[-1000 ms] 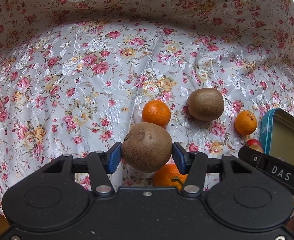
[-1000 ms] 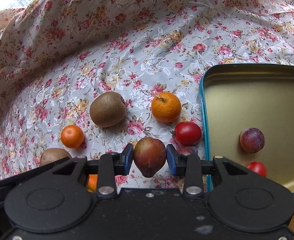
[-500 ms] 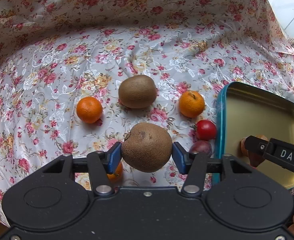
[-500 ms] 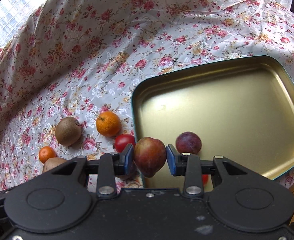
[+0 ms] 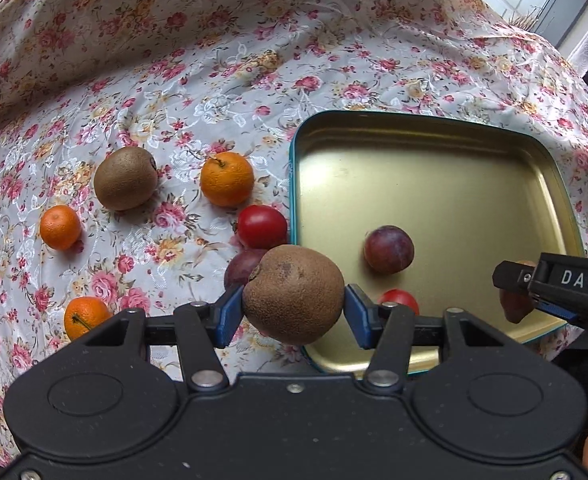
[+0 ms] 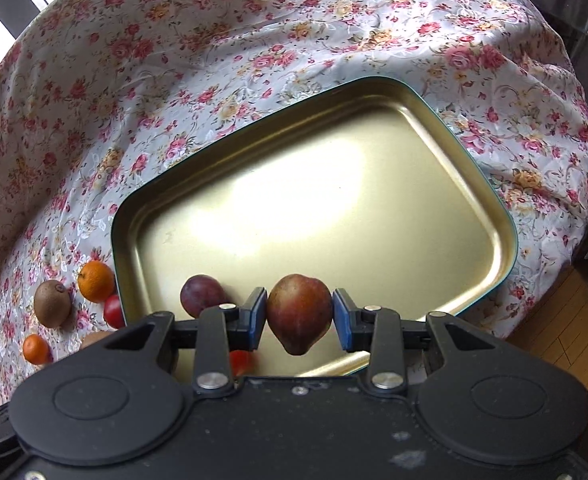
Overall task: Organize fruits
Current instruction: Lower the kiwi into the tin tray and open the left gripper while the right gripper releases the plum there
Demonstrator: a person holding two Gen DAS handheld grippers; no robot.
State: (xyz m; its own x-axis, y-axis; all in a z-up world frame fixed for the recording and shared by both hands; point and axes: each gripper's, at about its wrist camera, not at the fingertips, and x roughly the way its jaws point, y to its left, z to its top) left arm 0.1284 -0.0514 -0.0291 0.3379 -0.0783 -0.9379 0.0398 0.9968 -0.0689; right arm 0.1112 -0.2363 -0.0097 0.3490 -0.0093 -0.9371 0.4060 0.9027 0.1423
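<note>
While claws grip, two kiwis (image 5: 294, 294), three tangerines (image 5: 227, 178).

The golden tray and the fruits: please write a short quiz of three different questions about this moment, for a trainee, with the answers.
1. True or false: the golden tray holds no fruit yet.
2. Which fruit is the left gripper shut on? A) an orange B) a kiwi C) a tomato
3. How many oranges lie on the floral cloth in the left wrist view?

Key
1. False: a plum and a small tomato already lie in it.
2. B, the brown kiwi; the right gripper is shut on a reddish pear-shaped fruit.
3. Three.
</note>
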